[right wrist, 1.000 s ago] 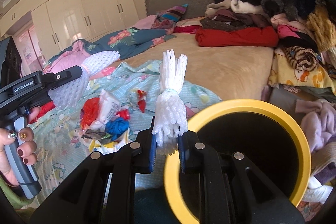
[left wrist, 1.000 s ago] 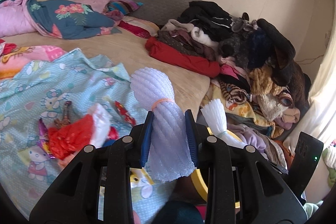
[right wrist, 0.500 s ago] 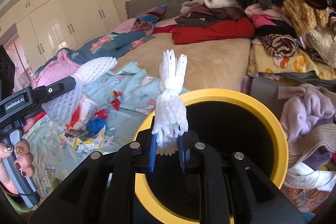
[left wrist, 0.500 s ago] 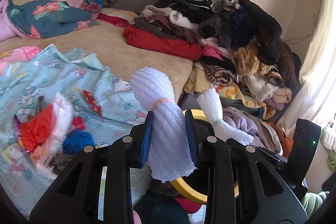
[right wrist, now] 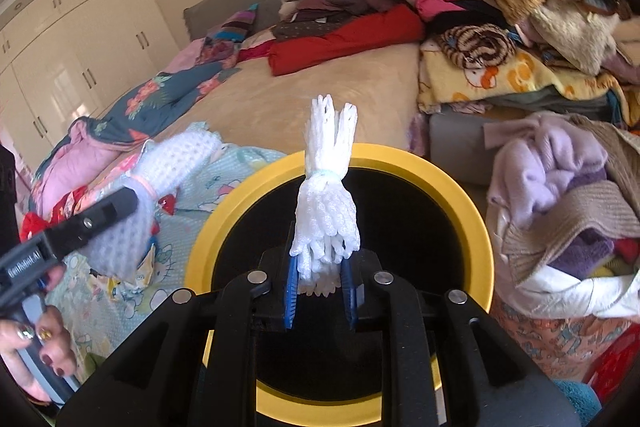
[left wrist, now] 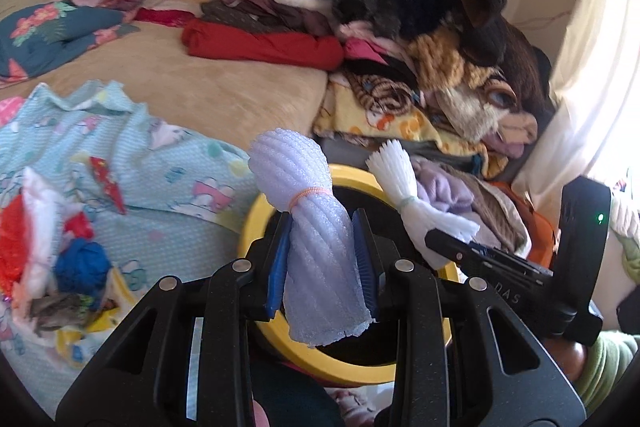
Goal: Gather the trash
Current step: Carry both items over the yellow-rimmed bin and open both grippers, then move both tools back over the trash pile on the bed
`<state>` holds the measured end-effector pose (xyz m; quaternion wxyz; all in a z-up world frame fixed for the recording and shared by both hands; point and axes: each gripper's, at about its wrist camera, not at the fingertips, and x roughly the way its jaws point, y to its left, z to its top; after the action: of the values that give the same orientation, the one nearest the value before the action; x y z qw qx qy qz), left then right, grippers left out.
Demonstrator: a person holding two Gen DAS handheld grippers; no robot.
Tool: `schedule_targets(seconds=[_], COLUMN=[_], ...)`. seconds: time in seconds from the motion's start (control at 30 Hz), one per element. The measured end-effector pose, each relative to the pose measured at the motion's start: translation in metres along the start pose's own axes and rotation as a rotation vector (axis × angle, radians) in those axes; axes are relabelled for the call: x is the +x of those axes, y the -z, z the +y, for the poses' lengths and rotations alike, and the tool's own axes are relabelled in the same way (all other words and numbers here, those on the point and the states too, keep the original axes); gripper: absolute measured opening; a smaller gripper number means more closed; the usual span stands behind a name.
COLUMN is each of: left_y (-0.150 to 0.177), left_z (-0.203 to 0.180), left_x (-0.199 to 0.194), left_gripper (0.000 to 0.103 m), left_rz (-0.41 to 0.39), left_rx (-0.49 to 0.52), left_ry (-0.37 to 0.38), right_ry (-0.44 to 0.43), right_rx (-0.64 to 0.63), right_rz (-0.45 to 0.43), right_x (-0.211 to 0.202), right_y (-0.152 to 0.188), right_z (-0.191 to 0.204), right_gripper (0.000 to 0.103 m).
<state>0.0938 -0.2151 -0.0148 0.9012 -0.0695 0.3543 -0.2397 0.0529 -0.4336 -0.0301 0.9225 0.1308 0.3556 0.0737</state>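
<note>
My left gripper [left wrist: 322, 259] is shut on a pale lilac foam net bundle [left wrist: 312, 231] tied with an orange band, held over the near rim of a yellow-rimmed black bin [left wrist: 256, 223]. My right gripper [right wrist: 320, 287] is shut on a white foam net bundle [right wrist: 326, 199] tied with a pale band, held above the bin's opening [right wrist: 460, 195]. The white bundle also shows in the left wrist view [left wrist: 404, 195], and the lilac bundle in the right wrist view [right wrist: 160, 183]. More trash [left wrist: 48, 251], red, white and blue wrappers, lies on the light blue sheet at left.
The bin stands beside a bed with a tan blanket [left wrist: 192, 95]. A tall pile of clothes and blankets [left wrist: 420, 39] rises behind the bin. A purple and brown laundry heap [right wrist: 568, 195] sits right of the bin. White wardrobes [right wrist: 72, 39] line the far wall.
Both grippers have moved right from over the bed to the bin, each still holding its foam bundle. The bin now fills the lower middle of both views.
</note>
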Motion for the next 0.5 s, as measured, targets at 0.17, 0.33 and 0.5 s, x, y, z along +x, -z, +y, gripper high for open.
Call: schedule_targets(seconds=[0.17, 0.33, 0.5], left_y=[0.003, 0.004, 0.003], left_z=[-0.001, 0.004, 0.018], left_x=[0.014, 0.001, -0.024], left_gripper=[0.041, 0.084, 0.092], left_rz=[0.030, -0.023, -0.102], left_rx=[0.007, 0.012, 0.015], left_ry=[0.034, -0.020, -0.112], right_ry=[0.032, 0.063, 0.044], right_rx=[0.027, 0.032, -0.009], right_rz=[0.004, -0.016, -0.069], right_x=[0.001, -0.002, -0.009], right_y=[0.000, 0.002, 0.000], right_z=[-0.007, -0.006, 0.008], right_gripper=[0.040, 0.056, 0.065])
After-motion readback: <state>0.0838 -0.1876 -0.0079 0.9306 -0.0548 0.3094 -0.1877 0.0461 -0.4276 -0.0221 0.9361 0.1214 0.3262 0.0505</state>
